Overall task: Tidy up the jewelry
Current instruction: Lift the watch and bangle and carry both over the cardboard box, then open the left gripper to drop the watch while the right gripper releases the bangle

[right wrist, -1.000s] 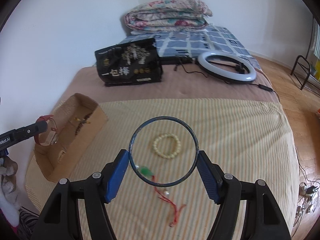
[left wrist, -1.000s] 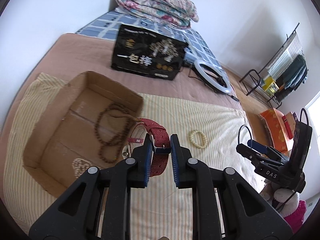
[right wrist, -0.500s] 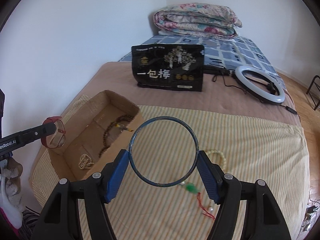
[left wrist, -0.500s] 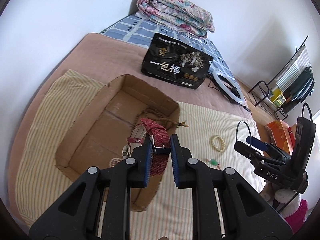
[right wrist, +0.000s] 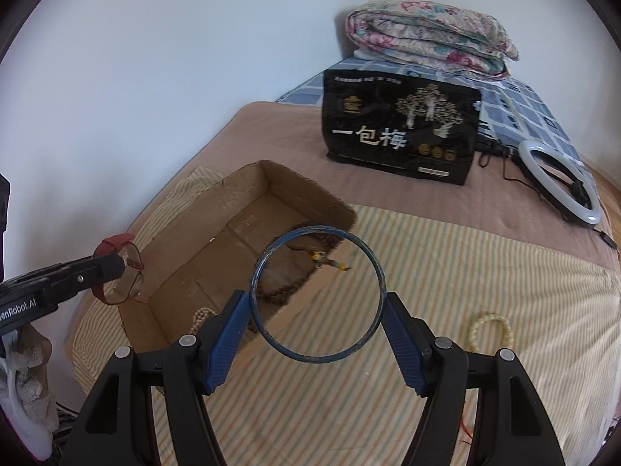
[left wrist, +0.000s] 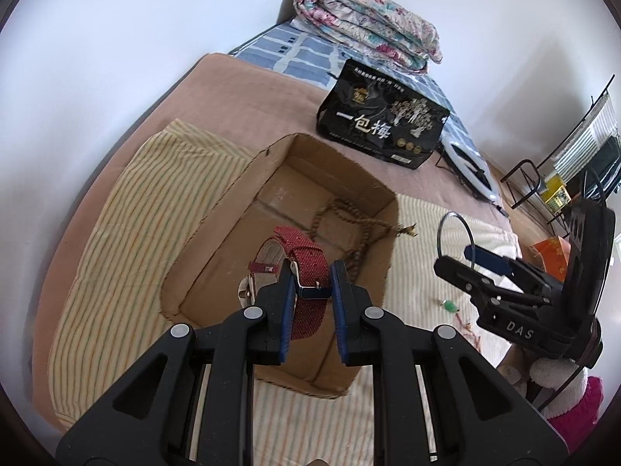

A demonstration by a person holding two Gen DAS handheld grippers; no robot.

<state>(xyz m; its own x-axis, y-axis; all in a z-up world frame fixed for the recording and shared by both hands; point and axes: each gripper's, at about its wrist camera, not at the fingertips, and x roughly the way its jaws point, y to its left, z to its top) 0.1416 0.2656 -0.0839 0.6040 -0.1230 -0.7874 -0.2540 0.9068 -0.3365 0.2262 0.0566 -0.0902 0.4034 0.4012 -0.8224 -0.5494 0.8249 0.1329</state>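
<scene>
My left gripper (left wrist: 310, 291) is shut on a red-strap wristwatch (left wrist: 300, 256) and holds it above the open cardboard box (left wrist: 217, 209). The watch also shows in the right wrist view (right wrist: 120, 268), over the box's near-left corner (right wrist: 151, 306). My right gripper (right wrist: 316, 334) is shut on a blue bangle (right wrist: 316, 295), held above the striped cloth just right of the box; it shows in the left wrist view (left wrist: 454, 233) too. A brown bead necklace (left wrist: 349, 221) and a pale bead bracelet (right wrist: 202, 318) lie in the box. A cream bead bracelet (right wrist: 491, 330) lies on the cloth.
A green-bead red cord (left wrist: 452, 306) lies on the striped cloth (right wrist: 465, 272). A black gift bag (right wrist: 399, 124), a ring light (right wrist: 559, 186) and a folded quilt (right wrist: 427, 35) are farther back on the bed. The white wall runs along the left.
Both grippers have moved left toward the box. The watch is now over the box's inside, and the bangle has come beside the box's right wall. Both grips are unchanged.
</scene>
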